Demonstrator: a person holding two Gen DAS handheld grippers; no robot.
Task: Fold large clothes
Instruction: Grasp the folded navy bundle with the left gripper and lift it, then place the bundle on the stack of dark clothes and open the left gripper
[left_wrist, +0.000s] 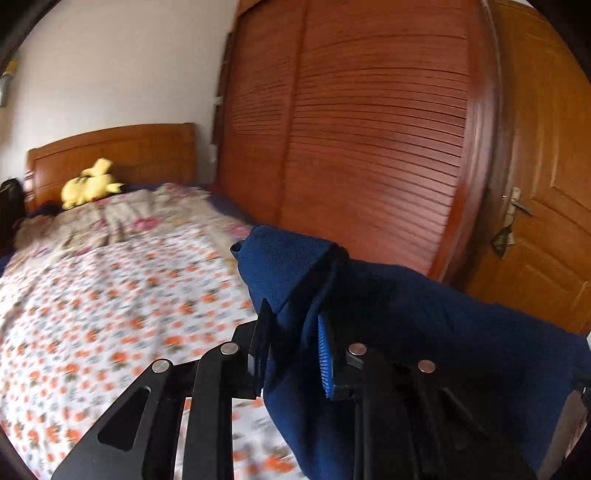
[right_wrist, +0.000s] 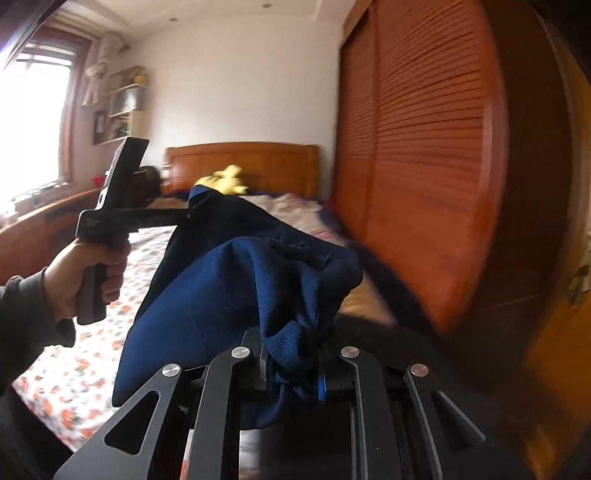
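Lower centre, left wrist view: left gripper (left_wrist: 295, 354) is seen with its jaws closed on a fold of the dark blue garment (left_wrist: 424, 325); cloth is pinched between the black pad and the blue ribbed pad.
Garment, left wrist view: it is draped from the jaws toward the lower right of the frame, raised clear of the bed (left_wrist: 110, 295).
Lower centre, right wrist view: right gripper (right_wrist: 293, 365) is seen with its jaws clamped on a bunched edge of the garment (right_wrist: 207, 295).
Garment, right wrist view: it is stretched from the right jaws up to the left gripper (right_wrist: 186, 214) at centre left, so the cloth is held between the two grippers above the bed (right_wrist: 74, 369).
Left hand (right_wrist: 85, 280): it is wrapped round the handle of the left gripper; a grey sleeve (right_wrist: 22, 321) is seen at the left edge.
Bed: covered by a sheet with an orange flower print; a wooden headboard (left_wrist: 118, 155) is seen at the far end.
Yellow plush toy (left_wrist: 90, 184): lying on the bed just before the headboard.
Wardrobe (left_wrist: 351, 129): slatted red-brown doors, upper right of both views.
Door (left_wrist: 546, 184): right edge, left wrist view, with a metal handle.
Sharpness: bedding is blurred in both views.
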